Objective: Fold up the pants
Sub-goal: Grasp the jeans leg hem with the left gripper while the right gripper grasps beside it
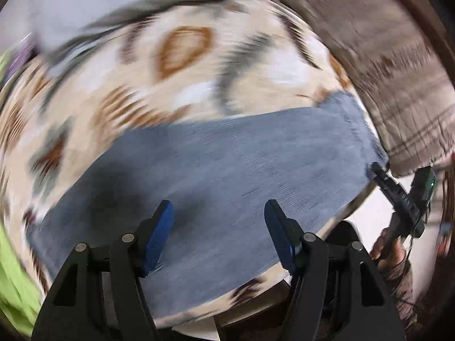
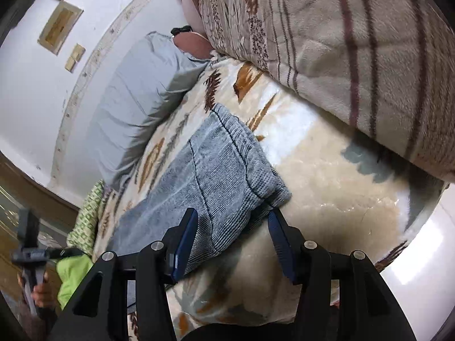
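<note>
Blue-padded jaws of the left gripper [image 1: 219, 233] stand apart, pointing steeply down over the pants [image 1: 227, 164], with nothing pinched between them; this view is smeared by motion. In the right wrist view, the right gripper [image 2: 231, 238] is likewise spread, its two pads straddling the near end of the same pants [image 2: 210, 170] without pressing on the cloth. One pair of pants shows: grey-blue ribbed fabric, doubled over into a long band, lying along the front edge of the bed. It rests on one cream blanket [image 2: 312, 176] patterned with brown, ochre and grey shapes. From the left wrist view, the right gripper [image 1: 381, 173] touches the far end of the band at the blanket's edge, a hand [image 1: 389, 247] in a patterned sleeve gripping its handle. Farther back lie one pale grey pillow [image 2: 136, 91] against the white wall [image 2: 28, 79], one brown-striped folded blanket [image 2: 355, 42] on the other side, and some bright green cloth [image 2: 74, 275] at the bed's far end.
</note>
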`<move>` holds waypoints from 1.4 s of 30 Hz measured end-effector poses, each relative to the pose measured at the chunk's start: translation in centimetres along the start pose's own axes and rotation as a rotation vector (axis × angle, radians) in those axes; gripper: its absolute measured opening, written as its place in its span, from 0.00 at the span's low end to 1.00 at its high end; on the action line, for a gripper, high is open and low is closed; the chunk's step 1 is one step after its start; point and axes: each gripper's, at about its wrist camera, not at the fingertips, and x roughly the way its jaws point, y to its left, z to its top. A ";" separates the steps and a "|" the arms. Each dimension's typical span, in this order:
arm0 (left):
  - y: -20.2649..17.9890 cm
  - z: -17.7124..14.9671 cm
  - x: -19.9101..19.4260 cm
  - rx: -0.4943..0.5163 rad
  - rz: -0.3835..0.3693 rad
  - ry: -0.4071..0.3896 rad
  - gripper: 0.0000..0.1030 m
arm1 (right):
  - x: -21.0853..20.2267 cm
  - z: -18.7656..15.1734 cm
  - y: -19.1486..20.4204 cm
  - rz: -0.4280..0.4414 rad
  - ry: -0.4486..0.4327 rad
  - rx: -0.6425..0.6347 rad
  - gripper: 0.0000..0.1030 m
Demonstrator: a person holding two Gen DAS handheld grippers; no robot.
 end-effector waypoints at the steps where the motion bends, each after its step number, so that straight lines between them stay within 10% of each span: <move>1: -1.9 1.6 0.8 0.032 -0.014 0.019 0.64 | -0.1 -0.1 -0.1 0.010 -0.003 0.002 0.52; 8: -14.1 11.0 7.6 0.184 -0.107 0.162 0.64 | -0.3 -0.6 -0.8 0.046 -0.023 0.024 0.50; 17: -19.2 17.9 14.4 0.252 -0.206 0.289 0.64 | -0.5 -1.3 -2.1 0.082 -0.039 0.104 0.50; 34: -23.8 16.4 16.2 0.609 -0.350 0.322 0.81 | 1.4 0.5 -1.4 0.155 -0.091 0.065 0.52; 39: -24.5 16.0 16.2 0.626 -0.326 0.274 0.62 | 1.7 0.7 -1.2 0.143 -0.094 0.044 0.50; 42: -23.6 16.5 15.1 0.618 -0.325 0.238 0.46 | 2.2 1.2 -1.4 0.134 -0.084 0.044 0.30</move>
